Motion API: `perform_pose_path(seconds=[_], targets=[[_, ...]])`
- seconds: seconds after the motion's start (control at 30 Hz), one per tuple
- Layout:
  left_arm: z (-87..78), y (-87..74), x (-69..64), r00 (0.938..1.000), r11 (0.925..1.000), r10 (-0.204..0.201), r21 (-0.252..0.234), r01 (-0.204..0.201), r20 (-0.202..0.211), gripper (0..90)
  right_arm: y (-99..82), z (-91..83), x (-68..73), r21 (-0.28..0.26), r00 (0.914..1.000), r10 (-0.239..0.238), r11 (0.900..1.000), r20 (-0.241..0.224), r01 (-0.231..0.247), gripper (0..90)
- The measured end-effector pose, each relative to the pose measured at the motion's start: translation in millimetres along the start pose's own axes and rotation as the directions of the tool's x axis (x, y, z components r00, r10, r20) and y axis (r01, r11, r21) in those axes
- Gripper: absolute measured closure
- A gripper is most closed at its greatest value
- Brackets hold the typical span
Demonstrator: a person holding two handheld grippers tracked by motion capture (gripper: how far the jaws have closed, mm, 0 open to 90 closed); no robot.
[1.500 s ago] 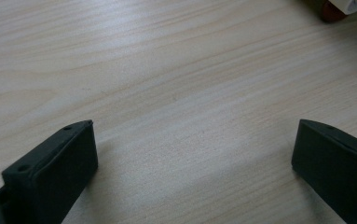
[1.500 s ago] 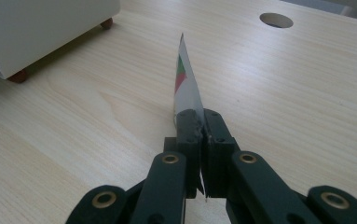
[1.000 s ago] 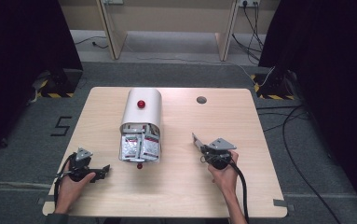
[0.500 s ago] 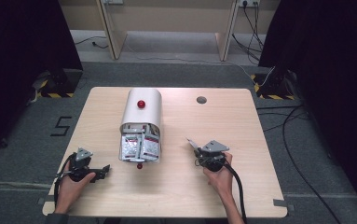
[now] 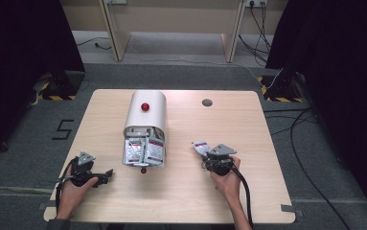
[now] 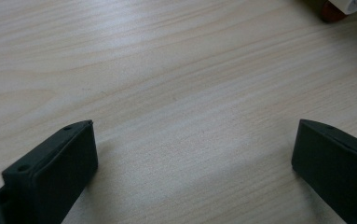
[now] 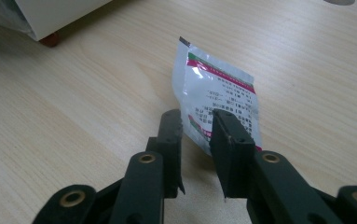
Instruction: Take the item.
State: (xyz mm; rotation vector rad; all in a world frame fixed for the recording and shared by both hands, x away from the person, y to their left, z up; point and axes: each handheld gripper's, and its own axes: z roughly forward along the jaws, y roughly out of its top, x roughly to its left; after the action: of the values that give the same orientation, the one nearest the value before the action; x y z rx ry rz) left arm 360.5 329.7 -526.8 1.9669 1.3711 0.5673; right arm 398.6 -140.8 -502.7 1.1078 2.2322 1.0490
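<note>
A white and silver packet (image 7: 218, 84) with green and red print lies slanted on the wooden table (image 5: 248, 143), right of a white dispenser (image 5: 145, 115). Its near corner sits in the gap of my right gripper (image 7: 197, 121), whose jaws have just been opening and no longer pinch it. From above, that right gripper (image 5: 205, 152) points up-left with the packet (image 5: 200, 147) at its tips. My left gripper (image 5: 108, 173) rests at the front left and points right. In its own view the left gripper (image 6: 195, 135) stands wide open over bare wood.
The dispenser has a red knob (image 5: 144, 106) on top and several more packets (image 5: 143, 151) crowding its open mouth. A small red foot (image 5: 143, 170) sits just before it. A round cable hole (image 5: 207, 102) is at the table's back. Cables trail off the front edge.
My right gripper has drifted slightly towards the front left with the packet, and the packet's tip now sits lower on the table. The left hand has stayed still.
</note>
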Motion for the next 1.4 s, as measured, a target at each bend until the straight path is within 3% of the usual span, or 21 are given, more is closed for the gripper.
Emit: perform_pose_path(seconds=[0.23, 0.57, 1.23, 1.4], targets=[[0.0, 0.0, 0.0, 1.0000, 1.0000, 0.000, 0.000, 0.000, 0.000, 0.0, -2.0, 2.9, -4.5, 0.023, 0.9995, 0.017, 0.9996, 0.027, -0.018, 60.1], [0.0, 0.0, 0.0, 1.0000, 1.0000, 0.000, 0.000, 0.000, 0.000, 0.0, -1.5, 1.4, -6.9, 0.029, 0.9988, 0.037, 0.9988, 0.033, -0.038, 55.3], [0.0, 0.0, 0.0, 1.0000, 1.0000, 0.000, 0.000, 0.000, 0.000, 0.0, 2.2, -14.8, -5.8, -0.021, 0.9959, 0.087, 0.9959, -0.027, -0.088, 42.7], [0.0, 0.0, 0.0, 1.0000, 1.0000, 0.000, 0.000, 0.000, 0.000, 0.0, 1.4, -21.3, -5.4, -0.040, 0.9951, 0.097, 0.9944, -0.022, -0.098, 38.7]])
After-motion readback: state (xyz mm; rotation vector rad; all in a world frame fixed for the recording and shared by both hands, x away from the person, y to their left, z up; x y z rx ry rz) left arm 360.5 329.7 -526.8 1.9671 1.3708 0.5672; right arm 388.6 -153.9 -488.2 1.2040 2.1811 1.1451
